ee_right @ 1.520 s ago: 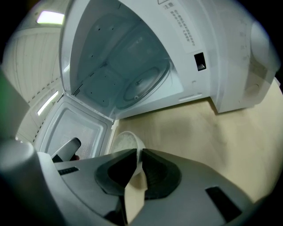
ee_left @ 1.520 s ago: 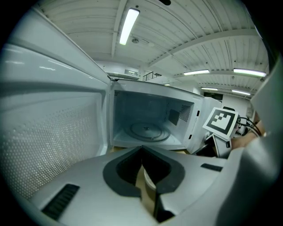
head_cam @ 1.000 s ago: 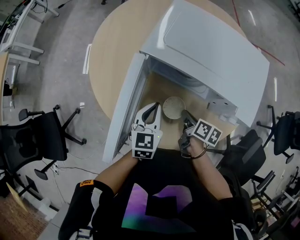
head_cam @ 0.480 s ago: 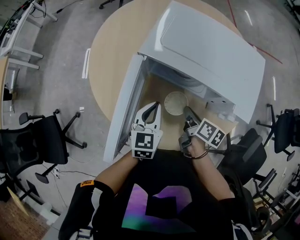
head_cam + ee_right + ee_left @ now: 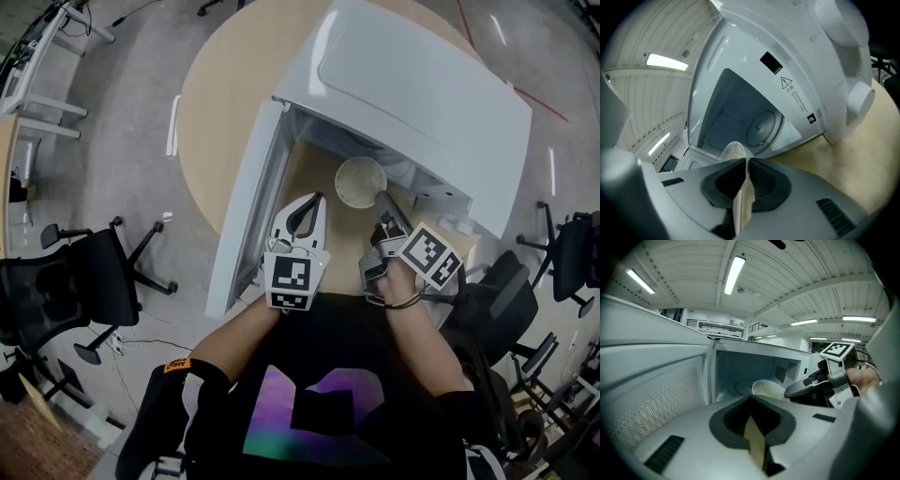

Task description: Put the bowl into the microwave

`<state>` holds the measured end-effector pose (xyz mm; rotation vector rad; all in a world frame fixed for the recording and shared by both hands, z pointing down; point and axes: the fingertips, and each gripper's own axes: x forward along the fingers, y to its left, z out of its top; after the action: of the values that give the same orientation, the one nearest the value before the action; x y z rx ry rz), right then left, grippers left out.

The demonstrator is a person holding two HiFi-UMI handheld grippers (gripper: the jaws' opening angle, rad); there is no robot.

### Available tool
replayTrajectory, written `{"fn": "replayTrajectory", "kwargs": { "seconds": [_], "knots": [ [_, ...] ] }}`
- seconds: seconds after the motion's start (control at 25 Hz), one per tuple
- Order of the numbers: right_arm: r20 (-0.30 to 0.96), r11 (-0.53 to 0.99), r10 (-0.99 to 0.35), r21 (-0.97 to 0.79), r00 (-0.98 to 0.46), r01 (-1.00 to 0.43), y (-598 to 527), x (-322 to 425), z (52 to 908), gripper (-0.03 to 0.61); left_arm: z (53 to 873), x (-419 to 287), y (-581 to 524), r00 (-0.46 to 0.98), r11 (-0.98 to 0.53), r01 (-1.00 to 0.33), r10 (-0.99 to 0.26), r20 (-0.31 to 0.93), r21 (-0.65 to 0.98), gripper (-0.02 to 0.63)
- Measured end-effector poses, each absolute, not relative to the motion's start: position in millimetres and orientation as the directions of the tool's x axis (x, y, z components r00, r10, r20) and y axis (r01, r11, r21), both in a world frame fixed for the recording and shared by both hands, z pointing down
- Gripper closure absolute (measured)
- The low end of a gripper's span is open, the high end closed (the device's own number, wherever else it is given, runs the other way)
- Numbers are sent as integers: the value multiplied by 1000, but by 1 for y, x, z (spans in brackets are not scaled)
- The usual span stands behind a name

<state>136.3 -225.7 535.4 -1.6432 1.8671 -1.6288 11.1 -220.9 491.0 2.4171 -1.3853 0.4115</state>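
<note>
The white microwave (image 5: 422, 103) stands on the round wooden table (image 5: 225, 103) with its door (image 5: 246, 211) swung open to the left. A pale bowl (image 5: 361, 181) hangs at the mouth of the cavity, held by its near rim. My right gripper (image 5: 382, 199) is shut on that rim; in the right gripper view the bowl's wall (image 5: 733, 152) runs between the jaws, with the turntable (image 5: 761, 127) beyond. My left gripper (image 5: 317, 199) is shut and empty, just left of the bowl by the door. The left gripper view shows the bowl (image 5: 768, 389) and the right gripper (image 5: 820, 383) ahead.
The open door's inner face (image 5: 651, 394) walls off the left side. Black office chairs stand on the floor at the left (image 5: 84, 281) and at the right (image 5: 572, 258). Bare tabletop (image 5: 853, 154) lies in front of the microwave's control side.
My right gripper has carried the bowl forward, from in front of the microwave to the mouth of the cavity. The left gripper has edged slightly forward.
</note>
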Motion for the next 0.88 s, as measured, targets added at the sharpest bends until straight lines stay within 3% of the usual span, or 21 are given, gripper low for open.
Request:
{"fn": "replayTrajectory", "kwargs": {
  "seconds": [0.88],
  "knots": [
    [413,-206,-876,-789,-250,-579,-286,162,523,540,472,34,-259,462,-456,-883,-808,366,108,569]
  ]
}}
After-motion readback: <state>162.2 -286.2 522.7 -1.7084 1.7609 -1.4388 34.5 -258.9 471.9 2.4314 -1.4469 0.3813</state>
